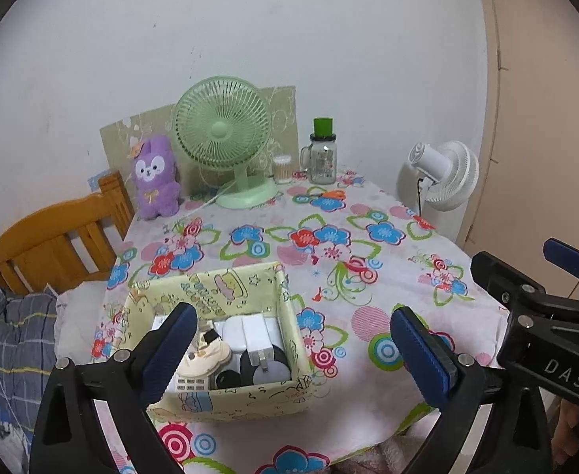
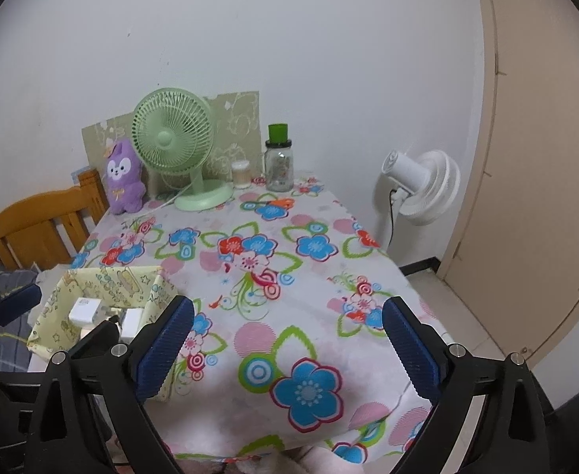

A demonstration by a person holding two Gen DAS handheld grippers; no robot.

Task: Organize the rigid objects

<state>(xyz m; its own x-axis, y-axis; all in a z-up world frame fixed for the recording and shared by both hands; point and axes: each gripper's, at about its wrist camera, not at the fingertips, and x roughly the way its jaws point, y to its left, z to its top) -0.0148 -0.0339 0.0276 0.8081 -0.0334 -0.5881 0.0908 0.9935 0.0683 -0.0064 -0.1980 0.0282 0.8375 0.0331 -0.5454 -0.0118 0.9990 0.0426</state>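
A pale yellow fabric box (image 1: 289, 316) stands near the front left of the flowered table (image 1: 368, 284). Inside lie white chargers (image 1: 255, 333), a small beige toy shoe (image 1: 208, 357), round black items (image 1: 267, 367) and a white remote (image 1: 190, 386). My left gripper (image 1: 295, 349) is open and empty, with its left finger over the box. My right gripper (image 2: 287, 349) is open and empty, above the table's front part, right of the box (image 2: 159, 296). It also shows at the right of the left wrist view (image 1: 534, 312).
At the back stand a green desk fan (image 1: 226, 138), a purple plush toy (image 1: 155, 177), a jar of cotton swabs (image 1: 282, 166) and a glass jar with a green lid (image 1: 323, 152). A wooden chair (image 1: 52, 237) is left; a white floor fan (image 1: 443, 175) and a door (image 2: 546, 158) are right.
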